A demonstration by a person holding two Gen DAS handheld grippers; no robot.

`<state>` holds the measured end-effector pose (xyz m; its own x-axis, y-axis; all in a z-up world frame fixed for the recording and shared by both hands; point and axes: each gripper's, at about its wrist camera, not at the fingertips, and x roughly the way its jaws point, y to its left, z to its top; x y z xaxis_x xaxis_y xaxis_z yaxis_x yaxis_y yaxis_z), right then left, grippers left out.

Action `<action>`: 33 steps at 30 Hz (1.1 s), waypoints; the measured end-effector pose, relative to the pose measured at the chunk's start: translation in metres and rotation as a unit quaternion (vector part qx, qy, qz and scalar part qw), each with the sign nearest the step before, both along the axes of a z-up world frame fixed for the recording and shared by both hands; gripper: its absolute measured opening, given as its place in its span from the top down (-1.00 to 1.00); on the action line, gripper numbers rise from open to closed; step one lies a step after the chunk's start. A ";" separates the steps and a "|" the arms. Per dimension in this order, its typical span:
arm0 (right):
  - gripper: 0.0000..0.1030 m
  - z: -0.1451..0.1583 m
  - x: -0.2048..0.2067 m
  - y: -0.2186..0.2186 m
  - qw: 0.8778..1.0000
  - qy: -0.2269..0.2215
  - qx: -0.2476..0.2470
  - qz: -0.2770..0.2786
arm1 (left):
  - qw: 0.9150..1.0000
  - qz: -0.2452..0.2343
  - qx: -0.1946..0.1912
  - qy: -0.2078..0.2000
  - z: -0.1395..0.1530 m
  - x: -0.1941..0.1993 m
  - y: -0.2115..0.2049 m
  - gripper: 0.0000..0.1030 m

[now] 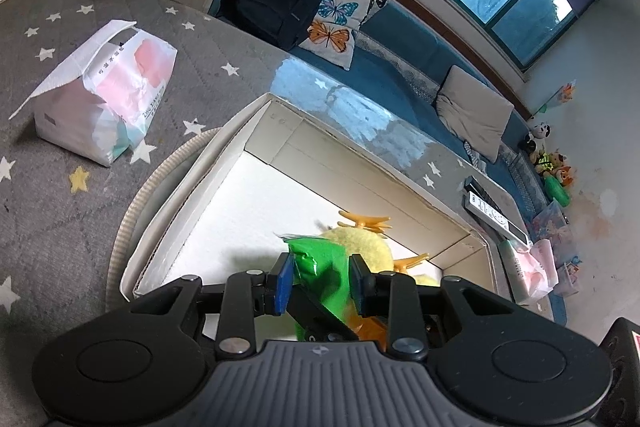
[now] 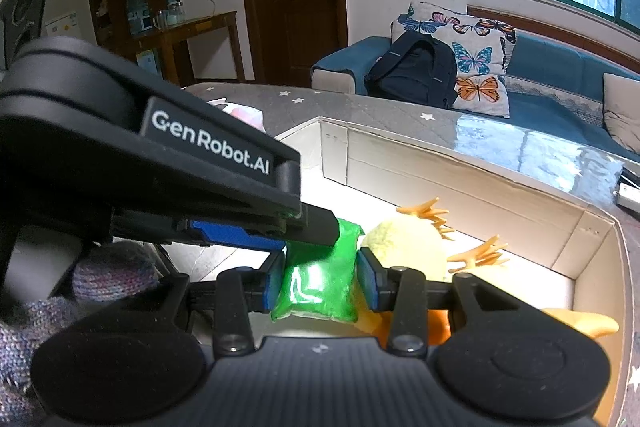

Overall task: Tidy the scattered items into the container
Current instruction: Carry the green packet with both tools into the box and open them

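A green plastic packet [image 1: 316, 263] [image 2: 320, 279] hangs over the open white cardboard box [image 1: 360, 163] [image 2: 440, 163]. My left gripper [image 1: 320, 281] is shut on the packet's edge; in the right wrist view its black finger [image 2: 316, 223] pinches the packet's top. My right gripper [image 2: 318, 285] has its blue pads on either side of the packet, with small gaps; it looks open. A yellow plush duck [image 1: 360, 243] [image 2: 404, 247] with orange feet lies inside the box behind the packet.
The box sits on a grey star-patterned table [image 1: 60, 107]. A tissue pack [image 1: 108, 91] lies at the left. A blue sofa [image 2: 560, 99] with a black backpack [image 2: 416, 75] and butterfly cushions stands behind. Remote-like items [image 1: 492, 211] lie at the table's right.
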<state>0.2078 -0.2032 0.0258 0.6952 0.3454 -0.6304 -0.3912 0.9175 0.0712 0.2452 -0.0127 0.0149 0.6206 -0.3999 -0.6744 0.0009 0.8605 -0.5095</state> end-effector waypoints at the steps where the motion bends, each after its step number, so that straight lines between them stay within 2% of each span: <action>1: 0.23 0.000 -0.001 0.000 1.000 0.000 0.000 -0.001 | 1.000 0.000 -0.001 -0.001 0.000 -0.001 0.000 0.37; 9: 0.22 0.002 -0.004 -0.004 1.000 -0.002 0.004 -0.003 | 1.000 0.000 0.003 -0.006 0.003 -0.003 -0.001 0.37; 15: 0.17 0.004 -0.007 -0.006 1.000 -0.003 0.006 -0.006 | 0.999 -0.007 0.023 -0.023 0.007 -0.010 -0.005 0.37; 24: -0.13 0.009 -0.015 -0.010 1.000 -0.014 0.005 -0.014 | 0.998 -0.014 0.041 -0.045 0.014 -0.022 -0.009 0.37; 26: -0.26 0.010 -0.016 -0.011 1.000 -0.014 0.006 -0.015 | 0.998 -0.016 0.046 -0.050 0.017 -0.025 -0.011 0.37; 27: -0.40 0.011 -0.017 -0.011 1.000 -0.016 0.006 -0.016 | 0.997 -0.016 0.048 -0.053 0.018 -0.027 -0.011 0.37; 33: -0.66 0.017 -0.027 -0.013 0.999 -0.031 0.002 -0.016 | 0.996 -0.018 0.059 -0.069 0.023 -0.039 -0.013 0.37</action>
